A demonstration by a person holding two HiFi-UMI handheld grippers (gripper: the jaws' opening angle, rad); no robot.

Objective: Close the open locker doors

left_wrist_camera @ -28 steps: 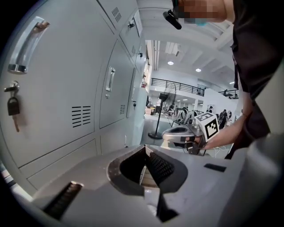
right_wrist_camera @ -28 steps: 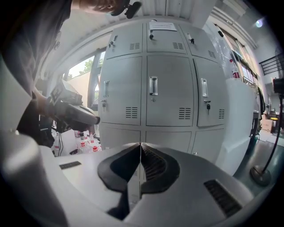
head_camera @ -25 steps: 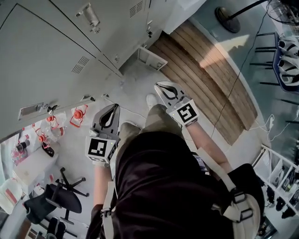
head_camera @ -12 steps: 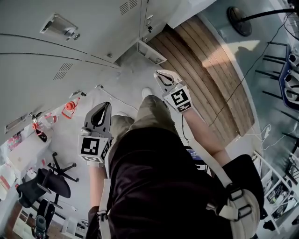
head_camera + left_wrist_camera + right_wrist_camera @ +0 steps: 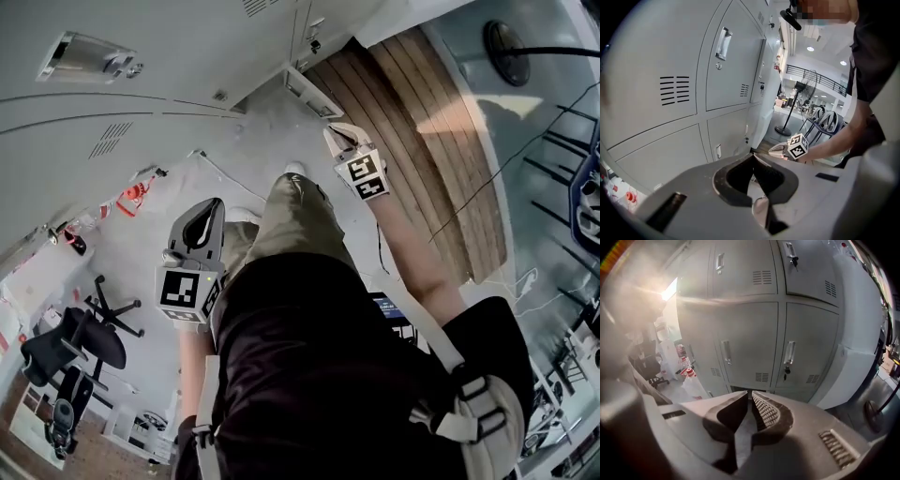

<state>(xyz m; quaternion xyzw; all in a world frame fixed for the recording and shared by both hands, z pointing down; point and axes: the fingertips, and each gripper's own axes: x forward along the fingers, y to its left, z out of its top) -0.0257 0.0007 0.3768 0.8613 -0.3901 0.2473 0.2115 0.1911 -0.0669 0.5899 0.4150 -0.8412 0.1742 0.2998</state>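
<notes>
A bank of grey lockers (image 5: 141, 103) fills the top of the head view, its doors flush as far as I can see. At its foot a small grey door panel (image 5: 311, 94) sticks out near the floor. My right gripper (image 5: 339, 137) is shut and empty, stretched toward that panel and short of it. In the right gripper view the shut jaws (image 5: 750, 397) point at two closed lower doors (image 5: 745, 348) with a dark gap under them. My left gripper (image 5: 202, 232) hangs by my thigh, shut and empty. The left gripper view shows closed locker doors (image 5: 731, 61) and the right gripper (image 5: 780, 149).
A wooden floor strip (image 5: 422, 122) runs to the right of the lockers. A fan's round base (image 5: 511, 42) stands beyond it. Red-capped bottles (image 5: 131, 197) and an office chair (image 5: 75, 342) lie at the left. A white cabinet (image 5: 853, 357) adjoins the lockers.
My right gripper has reached further out toward the foot of the lockers. The head view has swung, shifting the lockers up. The left gripper has barely moved.
</notes>
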